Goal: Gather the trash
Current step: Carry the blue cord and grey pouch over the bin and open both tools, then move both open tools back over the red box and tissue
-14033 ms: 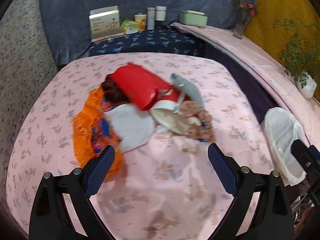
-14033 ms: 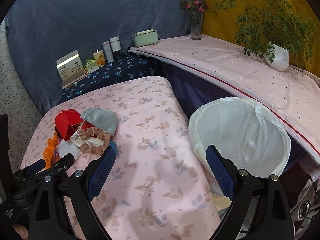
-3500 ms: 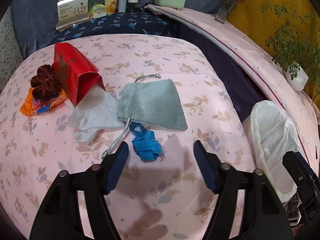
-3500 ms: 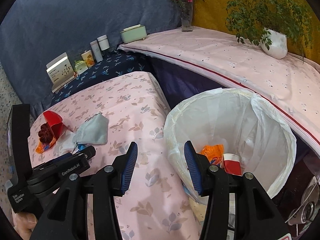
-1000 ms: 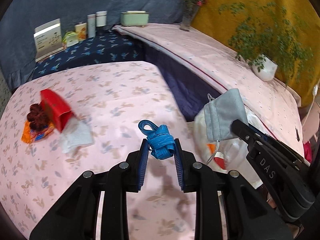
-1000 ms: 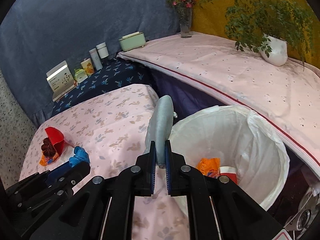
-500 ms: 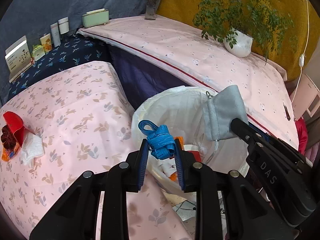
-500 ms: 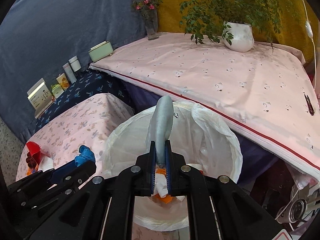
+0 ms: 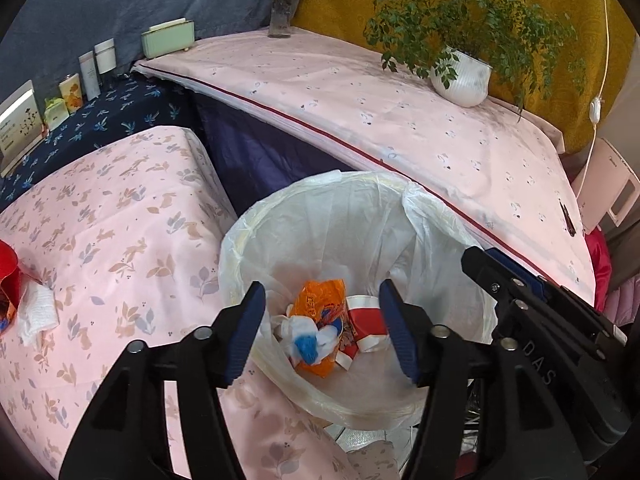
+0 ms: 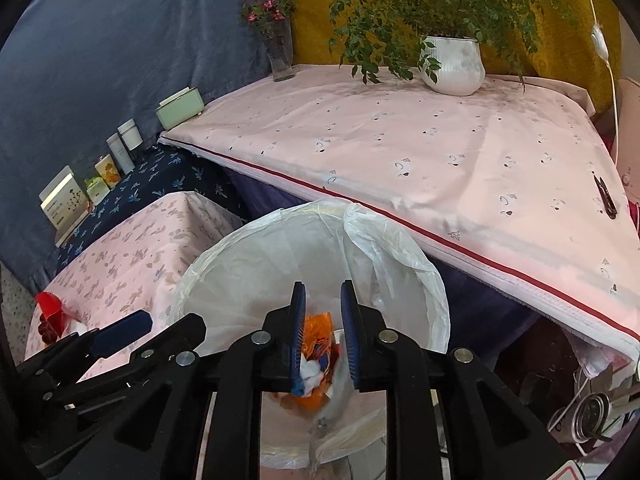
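Note:
The white-lined trash bin (image 9: 240, 240) stands beside the pink table (image 9: 120, 220). My left gripper (image 9: 322, 316) hangs over it, jaws opening, nothing between them. The blue ribbon (image 9: 306, 346) lies in the bin on an orange wrapper (image 9: 320, 300), next to a red-and-white carton (image 9: 366, 312). My right gripper (image 10: 322, 286) is also over the bin (image 10: 400, 248), jaws opening and empty. A blurred grey pouch (image 10: 338, 380) is below them inside the bin. On the table remain a red box (image 9: 8, 272), a white tissue (image 9: 38, 312) and a dark scrunchie (image 10: 46, 330).
A long pink-covered surface (image 9: 400, 120) runs behind the bin, carrying a potted plant (image 9: 460, 80) and a flower vase (image 9: 284, 16). Bottles and small boxes (image 9: 92, 72) stand on the dark blue cloth at the back left. A white appliance (image 9: 608, 196) is at the right edge.
Both grippers have opened over the bin. The blue ribbon has dropped from the left jaws into the bin, and the grey pouch has left the right jaws.

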Action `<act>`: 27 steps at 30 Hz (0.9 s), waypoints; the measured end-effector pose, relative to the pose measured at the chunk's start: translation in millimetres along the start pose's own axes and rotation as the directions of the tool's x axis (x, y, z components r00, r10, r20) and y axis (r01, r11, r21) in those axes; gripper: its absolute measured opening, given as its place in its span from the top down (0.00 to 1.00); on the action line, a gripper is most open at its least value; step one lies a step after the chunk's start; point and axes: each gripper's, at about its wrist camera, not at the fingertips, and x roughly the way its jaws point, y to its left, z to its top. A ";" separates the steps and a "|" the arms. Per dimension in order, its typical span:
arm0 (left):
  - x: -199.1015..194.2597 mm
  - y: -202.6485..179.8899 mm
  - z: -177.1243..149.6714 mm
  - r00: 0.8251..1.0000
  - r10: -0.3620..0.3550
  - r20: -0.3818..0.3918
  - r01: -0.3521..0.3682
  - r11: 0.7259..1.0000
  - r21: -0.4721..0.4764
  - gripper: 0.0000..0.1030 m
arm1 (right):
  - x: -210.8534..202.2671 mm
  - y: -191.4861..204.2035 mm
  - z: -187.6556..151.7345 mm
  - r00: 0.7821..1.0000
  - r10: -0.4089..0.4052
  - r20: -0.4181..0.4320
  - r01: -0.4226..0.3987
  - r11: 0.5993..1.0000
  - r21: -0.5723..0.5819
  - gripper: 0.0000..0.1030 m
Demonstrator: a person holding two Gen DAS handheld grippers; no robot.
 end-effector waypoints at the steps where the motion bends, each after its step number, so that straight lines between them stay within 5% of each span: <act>1: -0.2 1.1 0.2 1.000 -0.001 -0.002 0.001 1.000 -0.002 0.43 | -0.7 -0.4 0.6 1.000 0.002 0.002 -0.002 1.000 0.004 0.76; 16: -18.9 41.3 -7.7 0.998 0.063 0.017 -0.061 0.995 -0.075 0.43 | -15.4 32.3 -0.6 0.999 0.008 0.036 -0.005 0.998 -0.065 0.56; 27: -46.0 94.1 -23.4 0.990 0.139 0.036 -0.131 0.979 -0.158 0.34 | -24.0 79.5 -10.9 0.998 0.056 0.029 -0.052 0.991 -0.127 0.49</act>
